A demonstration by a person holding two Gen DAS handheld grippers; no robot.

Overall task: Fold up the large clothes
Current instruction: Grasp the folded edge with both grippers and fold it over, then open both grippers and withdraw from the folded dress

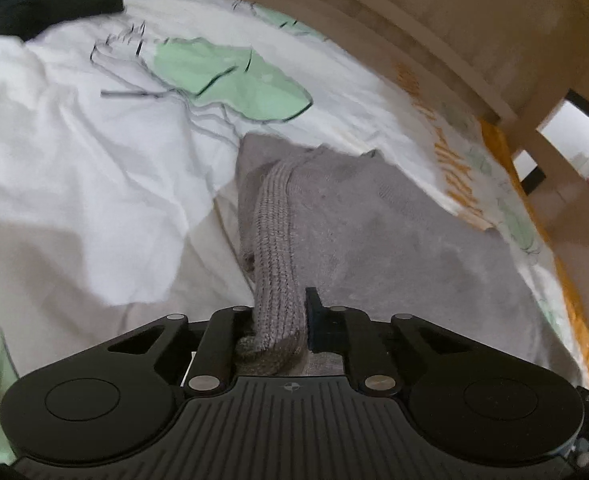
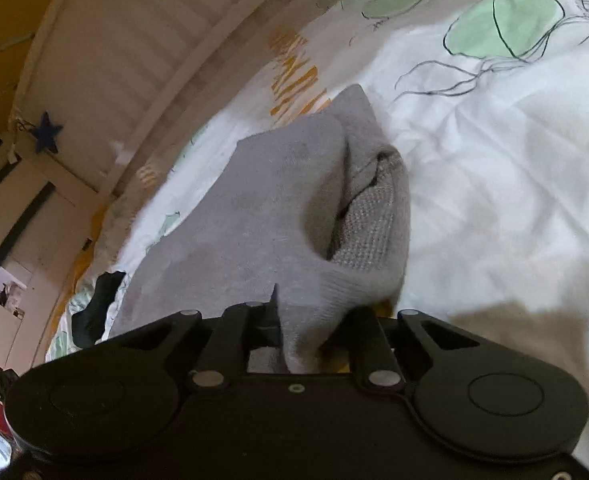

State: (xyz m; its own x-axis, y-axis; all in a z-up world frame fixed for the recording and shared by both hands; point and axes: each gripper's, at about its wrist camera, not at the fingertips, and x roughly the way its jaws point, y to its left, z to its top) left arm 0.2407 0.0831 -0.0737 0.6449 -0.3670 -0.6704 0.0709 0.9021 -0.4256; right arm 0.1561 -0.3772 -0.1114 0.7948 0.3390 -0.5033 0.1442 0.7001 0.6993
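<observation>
i had the grey knit sweater (image 1: 374, 232) lying on the jellyfish-print duvet (image 1: 94, 168) near the white bed rail (image 1: 434, 28). my left gripper (image 1: 282, 320) was clamped on a ribbed cuff or hem, and my right gripper (image 2: 306, 320) was pinched shut on another ribbed edge. i judged the folding only partly done: the body lay flat, one fold under way, more left. i could read no label or writing.

Bed (image 1: 74, 184) with grey sweater (image 1: 394, 240)

Matte black left gripper (image 1: 280, 320) and right gripper (image 2: 314, 316), silver pivot screws, ribbed housing.
</observation>
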